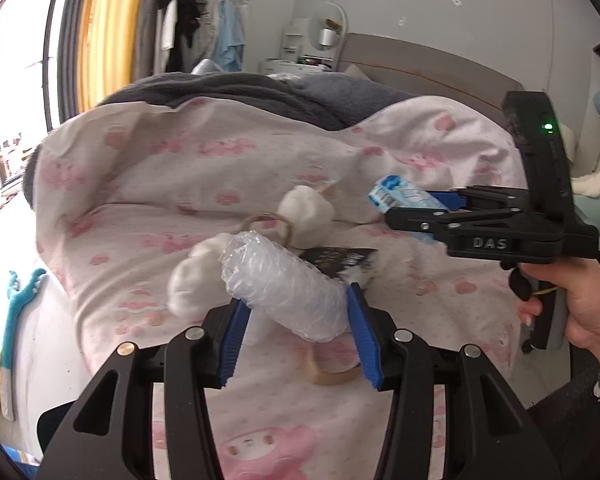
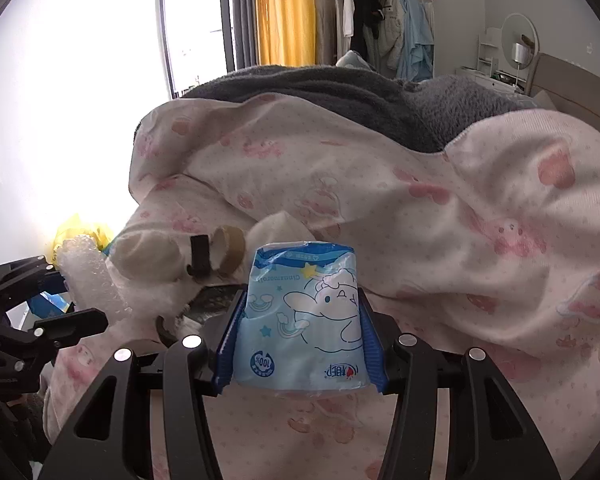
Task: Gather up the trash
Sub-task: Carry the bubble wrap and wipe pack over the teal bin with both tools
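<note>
The bed under its pink quilt still carries crumpled tissues, a tape ring and a dark wrapper. The left tool is clamped on a bubble wrap roll, the right tool on a blue tissue pack, both lifted clear. A yellow bag beside the bed may be the bin; its contents are hidden.

Pink-printed quilt, grey blanket, yellow curtain, hanging clothes.

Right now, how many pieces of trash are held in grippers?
2: a bubble wrap roll in the left gripper, a blue tissue pack in the right gripper.
</note>
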Demonstrator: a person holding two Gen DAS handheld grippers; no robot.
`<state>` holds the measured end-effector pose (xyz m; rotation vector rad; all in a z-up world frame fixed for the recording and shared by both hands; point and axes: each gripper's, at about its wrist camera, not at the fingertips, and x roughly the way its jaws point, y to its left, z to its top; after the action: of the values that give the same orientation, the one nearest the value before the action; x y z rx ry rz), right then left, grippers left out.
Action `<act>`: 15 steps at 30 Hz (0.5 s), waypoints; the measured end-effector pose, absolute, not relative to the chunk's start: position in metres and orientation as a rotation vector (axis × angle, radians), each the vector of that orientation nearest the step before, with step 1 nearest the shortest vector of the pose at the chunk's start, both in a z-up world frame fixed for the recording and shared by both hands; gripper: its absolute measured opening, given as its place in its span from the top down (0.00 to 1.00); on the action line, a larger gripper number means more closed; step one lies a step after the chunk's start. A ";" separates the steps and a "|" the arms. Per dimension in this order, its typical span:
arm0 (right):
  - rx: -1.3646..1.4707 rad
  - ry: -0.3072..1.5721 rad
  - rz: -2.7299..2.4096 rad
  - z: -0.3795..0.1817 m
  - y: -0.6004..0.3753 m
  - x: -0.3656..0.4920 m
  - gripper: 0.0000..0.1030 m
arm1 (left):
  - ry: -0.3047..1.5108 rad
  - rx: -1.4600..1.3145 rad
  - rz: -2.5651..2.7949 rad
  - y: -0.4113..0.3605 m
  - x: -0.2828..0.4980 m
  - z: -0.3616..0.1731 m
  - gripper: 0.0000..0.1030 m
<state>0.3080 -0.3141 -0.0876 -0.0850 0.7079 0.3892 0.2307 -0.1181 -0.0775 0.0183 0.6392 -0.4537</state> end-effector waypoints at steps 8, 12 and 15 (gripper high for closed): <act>-0.066 0.663 0.422 -0.070 -0.288 0.307 0.49 | 0.605 0.006 -0.291 -0.082 0.231 -0.073 0.50; -0.078 0.643 0.466 -0.062 -0.261 0.300 0.49 | 0.598 -0.020 -0.223 -0.058 0.231 -0.072 0.50; -0.081 0.640 0.503 -0.060 -0.242 0.298 0.49 | 0.615 -0.034 -0.170 -0.039 0.234 -0.075 0.50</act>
<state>0.2978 -0.2422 -0.0602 -0.0807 0.6400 0.5029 0.2335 -0.0394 -0.0746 -0.0342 0.6147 -0.1698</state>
